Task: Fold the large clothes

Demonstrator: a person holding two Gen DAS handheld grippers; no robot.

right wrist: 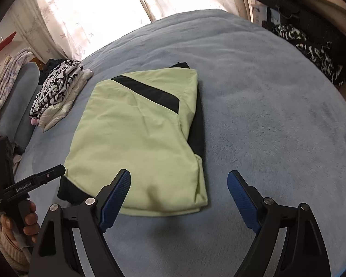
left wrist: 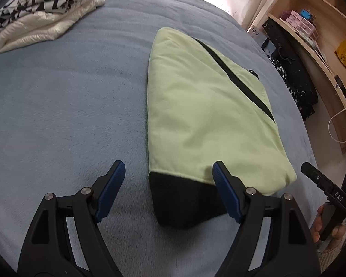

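Jacket [right wrist: 138, 143], pale green with black trim, lies folded mid-bed [right wrist: 265, 115], near both tools. Soft, light, padded-looking, probably slippery shell; grip near hem corners. Left tool [left wrist: 168, 173] and right tool [right wrist: 178, 182] wide open, empty.

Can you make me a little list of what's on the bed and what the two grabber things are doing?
surface: blue fuzzy blanket over the bed
main garment: light green jacket with black trim, folded into a flat bundle
other clothes: folded pile beyond the jacket, black-and-white patterned piece on top, cream padded one under it
left gripper: open, nothing between its pads, at the jacket's black corner
right gripper: open, holding nothing, at the jacket's near edge
fold: looks finished, though I can't see the underside
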